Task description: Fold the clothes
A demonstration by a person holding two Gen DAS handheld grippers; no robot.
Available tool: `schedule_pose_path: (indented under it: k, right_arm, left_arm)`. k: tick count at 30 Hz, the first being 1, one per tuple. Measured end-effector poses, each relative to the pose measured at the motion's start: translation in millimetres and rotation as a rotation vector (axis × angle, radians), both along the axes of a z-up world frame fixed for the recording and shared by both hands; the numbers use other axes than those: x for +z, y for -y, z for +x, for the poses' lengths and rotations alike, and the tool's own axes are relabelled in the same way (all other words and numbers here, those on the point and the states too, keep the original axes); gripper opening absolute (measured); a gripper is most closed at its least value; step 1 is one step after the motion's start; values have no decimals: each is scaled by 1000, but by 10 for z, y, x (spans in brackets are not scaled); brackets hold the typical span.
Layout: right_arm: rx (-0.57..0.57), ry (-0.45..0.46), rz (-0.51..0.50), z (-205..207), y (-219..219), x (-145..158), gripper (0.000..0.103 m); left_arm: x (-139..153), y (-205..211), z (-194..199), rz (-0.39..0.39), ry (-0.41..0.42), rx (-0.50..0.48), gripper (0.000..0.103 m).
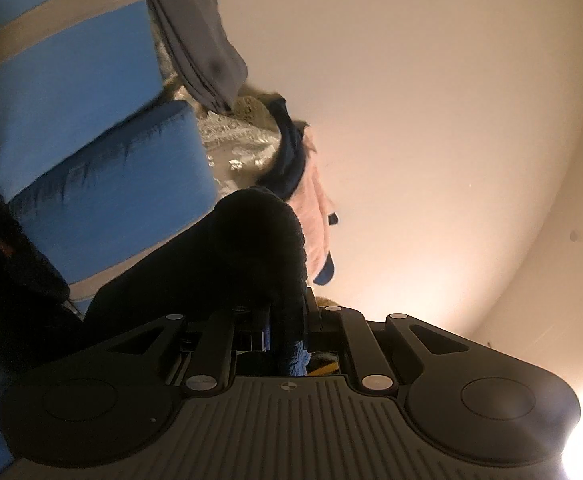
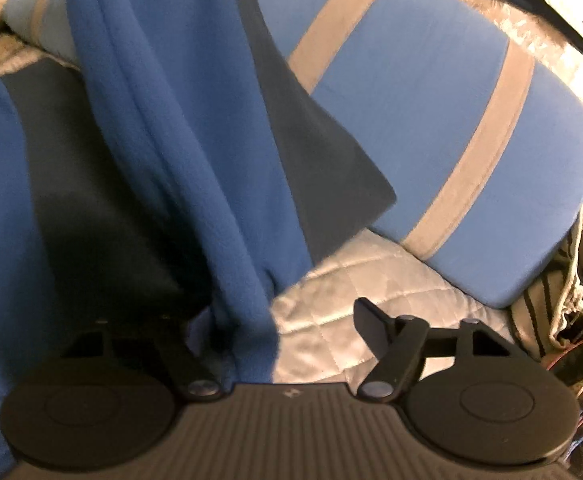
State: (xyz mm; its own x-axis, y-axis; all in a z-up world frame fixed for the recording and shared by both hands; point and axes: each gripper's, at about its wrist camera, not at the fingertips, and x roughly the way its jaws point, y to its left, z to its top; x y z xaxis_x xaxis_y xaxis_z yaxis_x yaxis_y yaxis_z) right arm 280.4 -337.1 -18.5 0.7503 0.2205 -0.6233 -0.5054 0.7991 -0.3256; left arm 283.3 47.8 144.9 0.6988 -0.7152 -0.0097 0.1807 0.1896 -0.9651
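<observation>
A soft blue fleece garment [image 2: 179,152] with a brushed, slightly fuzzy nap hangs in long vertical folds in the right wrist view, a raised seam or hem running down its length; its long axis runs from the far top of the view down to the near bottom, where its lower end bunches at the right gripper [image 2: 291,332]. That gripper's fingers are spread wide: the right finger [image 2: 371,328] stands clear over a pale quilted bedcover [image 2: 363,276] with stitched diamond squares, while the left finger is buried under the fleece, so nothing is pinched between them. Behind the garment lies a plump blue cushion [image 2: 419,120] crossed by grey-beige bands, smooth and rounded at its edge. In the left wrist view the left gripper [image 1: 287,320] has its fingers pressed together on a dark, thick, pile-textured fold of fleece [image 1: 259,240] that rises in a rounded hump from between them and looks almost black in shadow. Farther off, a grey garment [image 1: 199,36] hangs down, and a pink cloth with navy trim [image 1: 315,208] hangs beside it against a plain cream wall [image 1: 431,120].
</observation>
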Motion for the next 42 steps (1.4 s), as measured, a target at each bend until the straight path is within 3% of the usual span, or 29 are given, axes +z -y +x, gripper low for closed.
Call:
schedule_pose_path:
  k: [4, 10, 20, 28, 36, 42]
  right_arm:
    - [-42, -8, -7, 94, -2, -71, 73]
    - [-125, -28, 126, 153, 308, -3, 68]
    - [-197, -83, 205, 252, 442, -88, 68]
    - [-222, -149, 243, 364, 501, -153, 68]
    - [-218, -187, 235, 450, 485, -192, 68]
    - [-203, -214, 212, 505, 463, -209, 68]
  left_arm:
    - [-122, -222, -4, 39, -16, 33, 13]
    - [-337, -611, -51, 129, -19, 73, 13]
    - [-1034, -1147, -327, 376, -160, 47, 13]
    - [-1891, -1277, -604, 491, -299, -16, 13]
    - [-2399, -1252, -829, 610, -394, -92, 13]
    - [-2537, -1222, -890, 611, -438, -98, 14]
